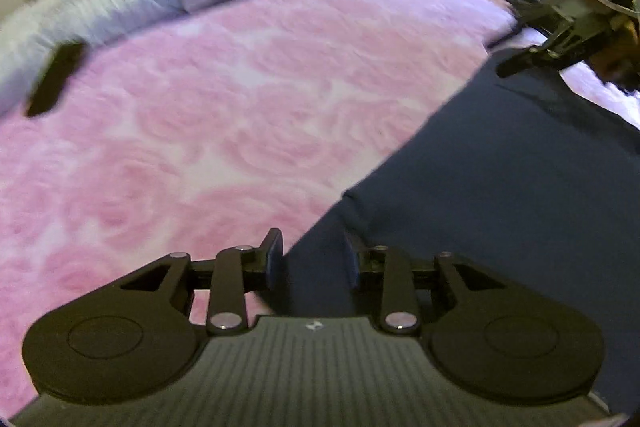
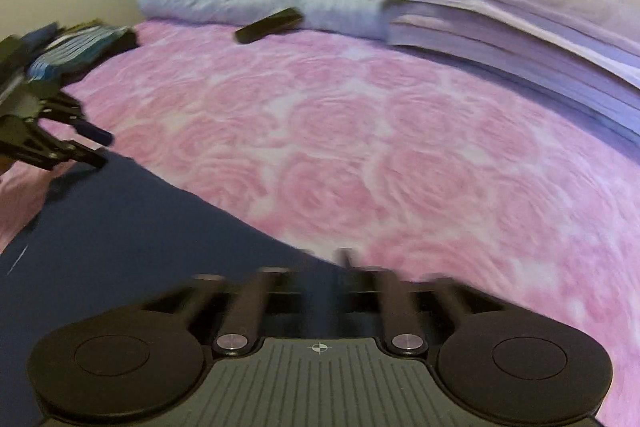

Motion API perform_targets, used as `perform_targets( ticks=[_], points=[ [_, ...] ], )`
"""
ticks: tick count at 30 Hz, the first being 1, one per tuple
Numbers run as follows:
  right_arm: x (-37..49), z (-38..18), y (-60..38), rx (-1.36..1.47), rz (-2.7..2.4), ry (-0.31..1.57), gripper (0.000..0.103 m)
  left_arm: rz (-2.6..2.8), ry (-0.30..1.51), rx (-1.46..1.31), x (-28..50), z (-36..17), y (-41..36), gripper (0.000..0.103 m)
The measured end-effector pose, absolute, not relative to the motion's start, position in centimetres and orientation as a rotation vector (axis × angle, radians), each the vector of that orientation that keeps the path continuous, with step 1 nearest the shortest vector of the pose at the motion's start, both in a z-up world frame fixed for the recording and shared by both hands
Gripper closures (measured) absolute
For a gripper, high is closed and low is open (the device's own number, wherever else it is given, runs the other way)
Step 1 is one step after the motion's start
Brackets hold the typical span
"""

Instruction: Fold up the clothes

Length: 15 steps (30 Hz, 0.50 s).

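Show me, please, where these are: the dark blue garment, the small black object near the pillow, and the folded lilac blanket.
Dark blue garment [image 1: 500,187], left wrist view: middle of the flat cloth.
Small black object [image 2: 269,25], right wrist view: its middle.
Folded lilac blanket [image 2: 500,15], right wrist view: upper folded layers.

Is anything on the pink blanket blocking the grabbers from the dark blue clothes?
Nothing visible does. The dark blue garment lies right under the left gripper and the right gripper. The black remote-like object and folded purple blankets sit far back.
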State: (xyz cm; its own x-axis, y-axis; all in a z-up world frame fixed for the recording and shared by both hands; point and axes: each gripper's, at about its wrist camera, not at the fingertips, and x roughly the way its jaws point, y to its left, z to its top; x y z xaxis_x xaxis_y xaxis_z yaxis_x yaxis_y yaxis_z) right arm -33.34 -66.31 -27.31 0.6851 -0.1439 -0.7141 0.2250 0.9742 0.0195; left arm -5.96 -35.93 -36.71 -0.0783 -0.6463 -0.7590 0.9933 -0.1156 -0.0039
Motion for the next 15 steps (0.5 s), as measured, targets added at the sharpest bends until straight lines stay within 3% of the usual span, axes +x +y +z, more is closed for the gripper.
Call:
perform_targets(
  ticks=[1,5,8,9,10,15],
  points=[
    [-32.8,-27.3,-66.4,0.092,-0.181,0.797,0.020,-1.589,0.675,0.716,-5.6,-36.8,-36.3,0.074],
    [-30.1,-27.8,-67.5,0.136,-0.045,0.862,0.020,-1.647,0.780,0.706,-4.2,-37.1,-37.4,0.076],
    [-28.2,-28.6,-67.5,0.159,0.052,0.907,0.020,-1.659,0.774,0.748,-4.6,-36.9,-37.2,0.092],
    [-27.6,-29.1,-67.4,0.159,0.072,0.936,0.023,-1.655,0.743,0.778,-5.1,-36.8,-36.9,0.095],
    [-27.2,-29.6,-67.3,0.146,0.071,0.970,0.033,-1.647,0.714,0.801,-5.3,-36.7,-36.6,0.096],
    [-30.0,-30.2,-70.0,0.162,-0.038,0.996,0.034,-1.598,0.688,0.753,-5.0,-37.0,-34.1,0.098]
  ],
)
